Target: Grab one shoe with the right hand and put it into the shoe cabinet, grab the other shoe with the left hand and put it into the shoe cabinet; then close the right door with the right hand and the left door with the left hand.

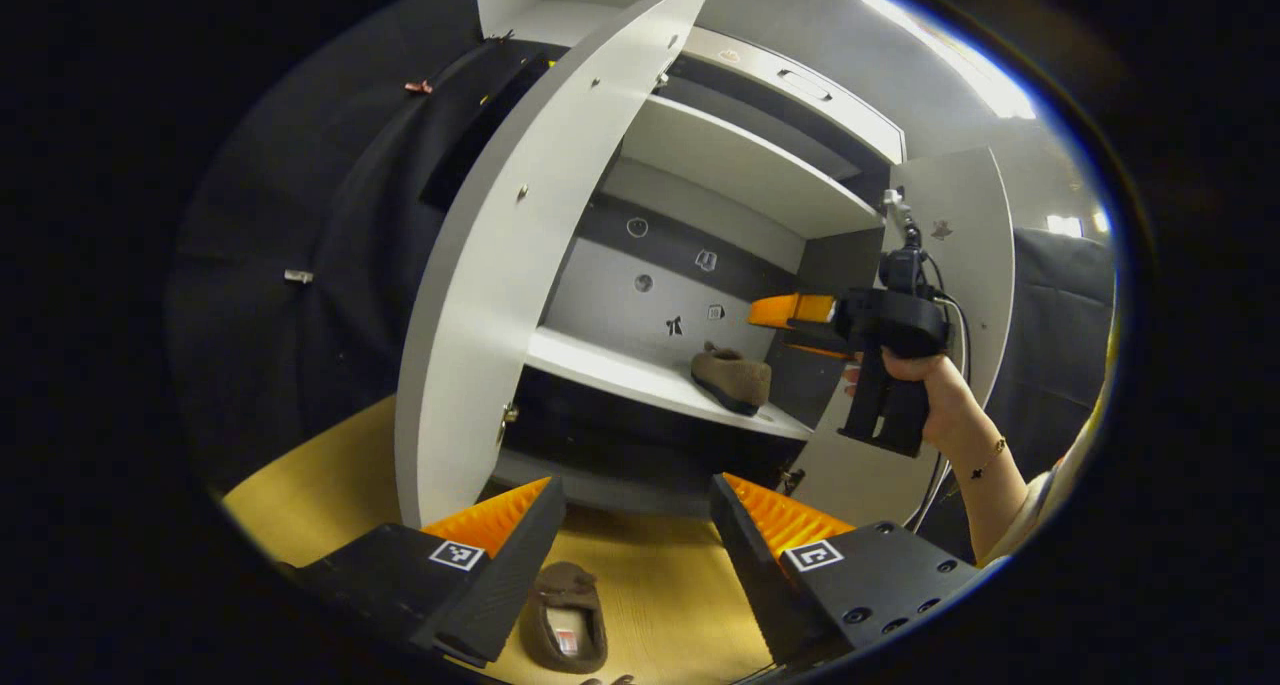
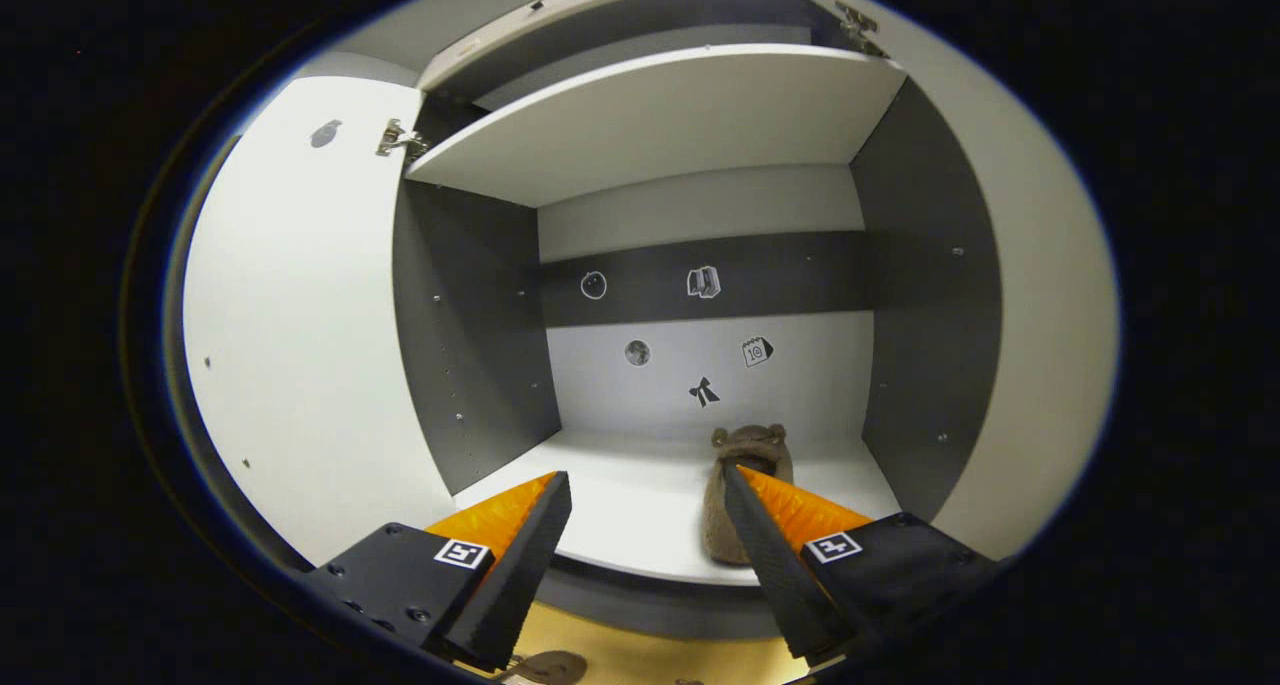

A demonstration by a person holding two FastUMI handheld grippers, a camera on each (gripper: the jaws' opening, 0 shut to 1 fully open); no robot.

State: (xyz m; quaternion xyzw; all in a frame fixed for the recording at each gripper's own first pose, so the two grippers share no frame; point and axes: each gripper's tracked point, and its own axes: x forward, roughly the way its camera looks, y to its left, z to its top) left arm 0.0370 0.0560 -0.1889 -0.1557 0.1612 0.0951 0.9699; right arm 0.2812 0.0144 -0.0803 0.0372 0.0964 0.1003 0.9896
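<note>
The shoe cabinet (image 1: 700,165) is seen standing wide open in the left gripper view, its left door (image 1: 520,265) swung out toward the camera and its right door (image 1: 960,255) folded back on the far side. One brown shoe (image 1: 732,377) is already parked on the white middle shelf (image 1: 600,363), toward the right end, close to the front edge. And down on the yellow wooden floor (image 1: 660,585), the second shoe (image 1: 567,617) is found lying between the spread fingers of the left gripper (image 1: 638,510), its opening facing up. The left claw is held wide, with nothing pinched in it; the shoe is seen below and between the fingers, and contact cannot be made out.

Over to the right gripper (image 1: 800,317), which is held by a hand (image 1: 925,390) in front of the cabinet's right side, just above and beside the shelved shoe. In the right gripper view, that same gripper (image 2: 640,495) is shown spread wide too, nothing clasped. The shelved shoe (image 2: 735,485) is partly covered by the right-hand finger, heel toward the camera, toe toward the sticker-dotted back panel (image 2: 700,365). A sliver of the floor shoe (image 2: 548,668) is caught at the bottom edge.
</note>
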